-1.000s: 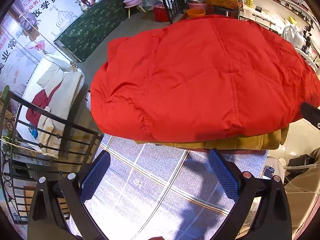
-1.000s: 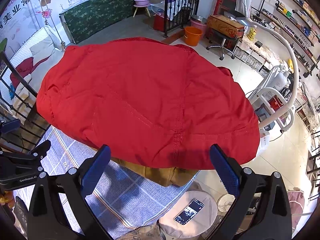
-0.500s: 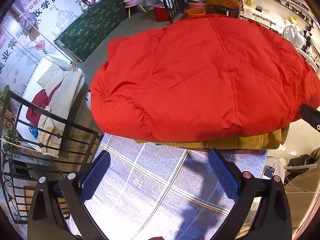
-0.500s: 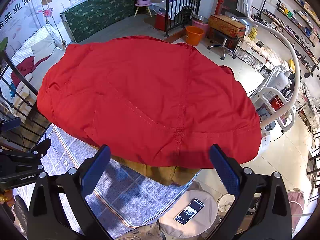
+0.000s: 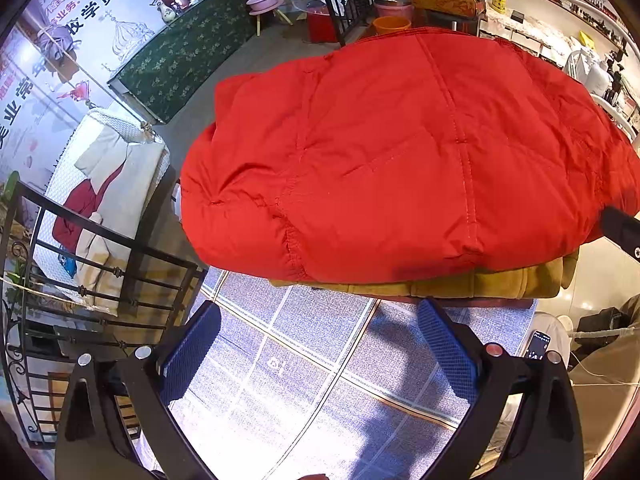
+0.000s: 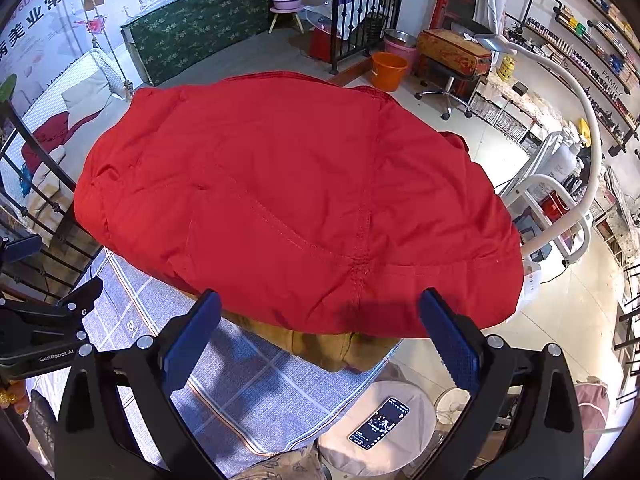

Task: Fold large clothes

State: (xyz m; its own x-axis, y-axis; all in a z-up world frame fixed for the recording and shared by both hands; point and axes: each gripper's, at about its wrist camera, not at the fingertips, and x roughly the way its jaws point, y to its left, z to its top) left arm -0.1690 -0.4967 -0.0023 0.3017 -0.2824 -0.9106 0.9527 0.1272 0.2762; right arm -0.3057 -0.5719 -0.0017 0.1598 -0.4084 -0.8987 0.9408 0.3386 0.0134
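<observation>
A strip of checked blue cloth [image 5: 320, 360] on the table lies open before both grippers. Ahead, a bulky red jacket [image 5: 400, 160] stacked on a mustard garment [image 5: 480, 282] blocks passage. A black railing [image 5: 100, 272] stands left.

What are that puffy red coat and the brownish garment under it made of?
The red coat looks like smooth woven shell, maybe nylon, padded: stitched quilt lines, puffy panels. The mustard garment beneath looks matte and soft, perhaps fleece or corduroy; too little shows.
</observation>
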